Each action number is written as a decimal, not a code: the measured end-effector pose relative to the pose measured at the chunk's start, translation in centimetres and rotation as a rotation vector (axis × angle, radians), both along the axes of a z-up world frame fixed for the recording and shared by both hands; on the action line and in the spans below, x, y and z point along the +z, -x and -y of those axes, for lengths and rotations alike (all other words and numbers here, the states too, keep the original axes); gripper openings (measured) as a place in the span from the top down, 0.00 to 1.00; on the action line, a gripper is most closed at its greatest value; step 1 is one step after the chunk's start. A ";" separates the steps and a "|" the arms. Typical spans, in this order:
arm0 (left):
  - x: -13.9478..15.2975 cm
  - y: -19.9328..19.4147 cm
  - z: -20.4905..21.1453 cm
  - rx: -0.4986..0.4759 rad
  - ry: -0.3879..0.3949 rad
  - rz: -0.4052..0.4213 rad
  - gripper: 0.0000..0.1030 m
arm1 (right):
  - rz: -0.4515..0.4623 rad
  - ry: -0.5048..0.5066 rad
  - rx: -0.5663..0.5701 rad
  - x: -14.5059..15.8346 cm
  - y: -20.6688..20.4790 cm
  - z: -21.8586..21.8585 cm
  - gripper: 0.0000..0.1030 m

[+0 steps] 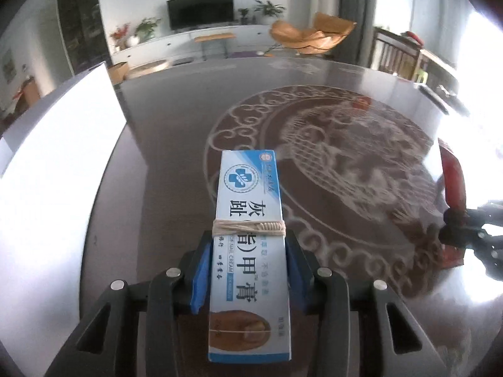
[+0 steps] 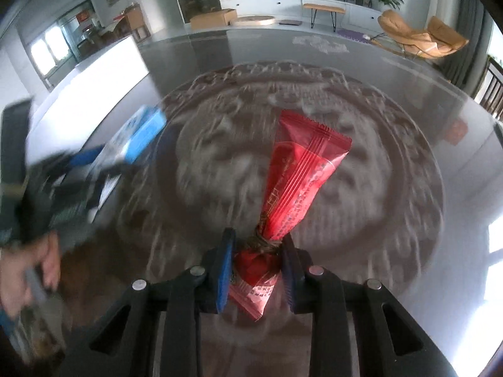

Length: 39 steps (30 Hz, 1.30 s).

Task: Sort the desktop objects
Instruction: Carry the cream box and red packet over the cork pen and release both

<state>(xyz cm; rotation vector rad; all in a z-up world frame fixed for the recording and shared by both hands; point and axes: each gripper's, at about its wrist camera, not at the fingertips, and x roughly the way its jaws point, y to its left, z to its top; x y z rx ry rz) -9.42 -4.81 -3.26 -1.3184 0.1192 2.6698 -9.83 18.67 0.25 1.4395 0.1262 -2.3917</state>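
sunlight is glaring off the dark patterned table [image 1: 176, 144], which is reflecting the living room behind. the left gripper [image 1: 248, 270] is clamping a blue-white cream box [image 1: 248, 220] above it while the right gripper [image 2: 256, 270] is pinching a red snack packet [image 2: 298, 172] aloft. both items are lifted but neither is placed yet, so the sorting looks only midway.

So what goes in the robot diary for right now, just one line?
left gripper: holding cream box | right gripper: holding red packet | both above table
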 end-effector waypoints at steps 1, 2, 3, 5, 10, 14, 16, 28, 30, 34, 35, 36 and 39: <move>0.1 -0.7 0.2 -0.003 -0.017 -0.001 0.58 | -0.003 -0.001 0.001 0.3 -0.9 -0.2 0.73; 0.5 -1.5 0.4 0.001 -0.031 -0.009 0.58 | -0.005 0.005 0.001 0.7 -1.6 -0.4 0.73; 1.0 -2.3 0.7 0.004 -0.046 -0.021 0.58 | -0.007 0.015 0.000 1.3 -2.0 -0.7 0.75; 2.6 -4.2 1.3 0.014 -0.077 -0.051 0.58 | -0.011 0.030 0.005 3.0 -2.6 -0.5 0.80; 7.5 -7.9 4.3 0.071 -0.200 -0.108 0.58 | -0.043 0.068 0.041 6.5 -3.1 1.8 0.82; 11.8 -11.2 7.8 0.120 -0.263 -0.175 0.58 | -0.066 0.124 0.070 8.9 -3.3 4.9 0.82; 14.2 -12.9 10.6 0.149 -0.285 -0.215 0.58 | -0.076 0.152 0.103 10.2 -3.8 7.3 0.82; 13.3 -15.0 29.4 0.466 -0.178 -0.074 0.58 | 0.009 0.329 0.485 15.6 -6.4 28.9 0.82; 11.8 -14.5 30.5 0.489 -0.162 -0.028 0.58 | 0.069 0.285 0.546 14.6 -6.6 33.0 0.82; 9.5 -14.6 31.6 0.529 -0.155 0.050 0.57 | 0.276 0.215 0.584 9.7 -6.0 39.1 0.82; 9.3 -14.7 31.8 0.539 -0.148 0.060 0.55 | 0.337 0.210 0.587 8.3 -5.9 40.1 0.81; 9.2 -14.8 31.9 0.548 -0.139 0.068 0.45 | 0.369 0.199 0.593 7.4 -5.7 40.8 0.78; 9.4 -15.8 32.1 0.588 -0.101 0.036 0.12 | 0.320 0.147 0.559 6.3 -5.6 41.9 0.37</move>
